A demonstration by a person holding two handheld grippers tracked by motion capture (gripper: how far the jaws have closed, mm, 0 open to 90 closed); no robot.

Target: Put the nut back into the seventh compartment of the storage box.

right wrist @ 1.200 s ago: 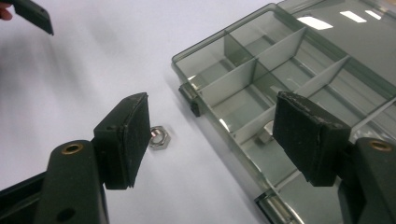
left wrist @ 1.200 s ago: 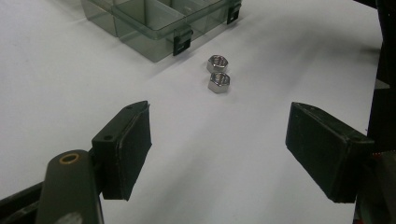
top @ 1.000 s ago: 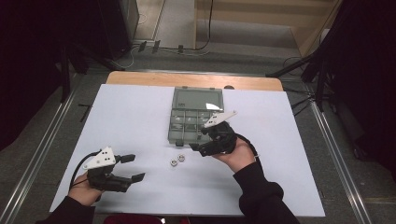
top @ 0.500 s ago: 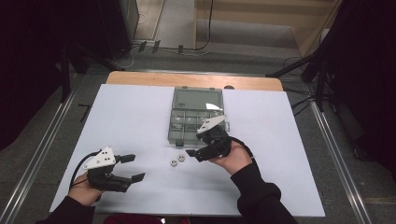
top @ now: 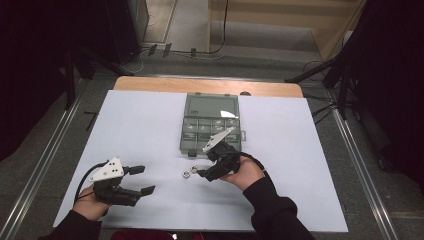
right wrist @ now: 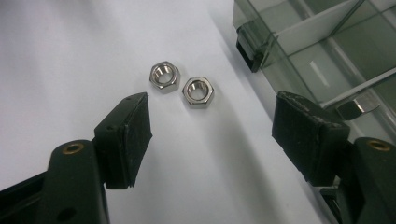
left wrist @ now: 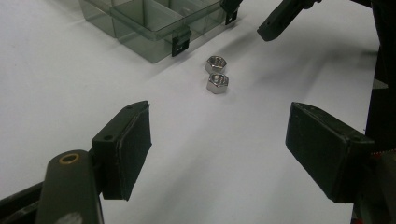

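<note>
right gripper (top: pixel 201 172) open, just above 2 nuts (right wrist: pixel 181 82) beside the box (top: pixel 210 125). left gripper (top: pixel 142 180) open, empty, well apart.

Two hex nuts (right wrist: pixel 164 74) (right wrist: pixel 198 90): bright silver metal. Compartment box (top: pixel 210 125): smoke-grey translucent plastic with black latches (left wrist: pixel 180 42). Table surface (top: pixel 140 130): plain white, with a tan wooden strip along the far edge. Gripper pads (right wrist: pixel 135 135): matt black. Gripper top plates (top: pixel 108 169): light grey.
</note>
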